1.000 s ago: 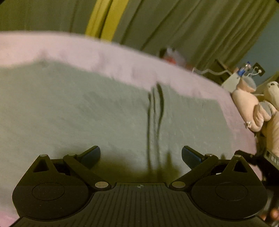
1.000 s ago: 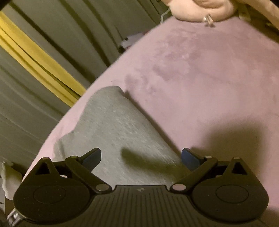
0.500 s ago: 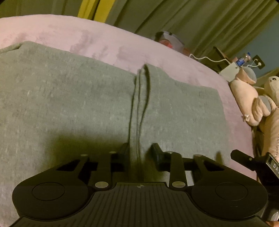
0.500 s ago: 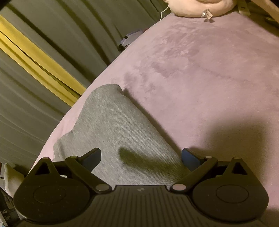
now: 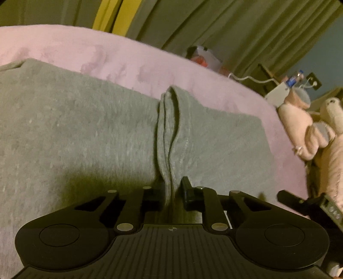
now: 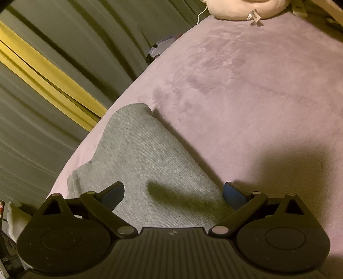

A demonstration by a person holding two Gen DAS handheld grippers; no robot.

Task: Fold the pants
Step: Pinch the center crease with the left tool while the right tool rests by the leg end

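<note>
- The grey pants [image 5: 75, 133] lie spread flat on a pink blanket [image 5: 85, 49] that covers the bed.
- In the left wrist view, a raised ridge of fabric [image 5: 168, 137] runs from the far edge of the pants toward the camera.
- The left gripper [image 5: 171, 193] has its jaws drawn together and clamped on the near end of that ridge; cloth fills the narrow gap between them.
- In the right wrist view, the right gripper [image 6: 173, 193] has its jaws spread wide, one over the pants [image 6: 145, 163], the other at their edge by the blanket [image 6: 246, 85]; whether they touch the cloth cannot be told.
- The part of the pants in this view narrows to a rounded end near the blanket's far edge.
- Plush toys [image 5: 306, 128] sit at the right side of the bed.
- Olive curtains [image 5: 235, 28] with a yellow stripe [image 5: 113, 15] hang behind the bed.
</note>
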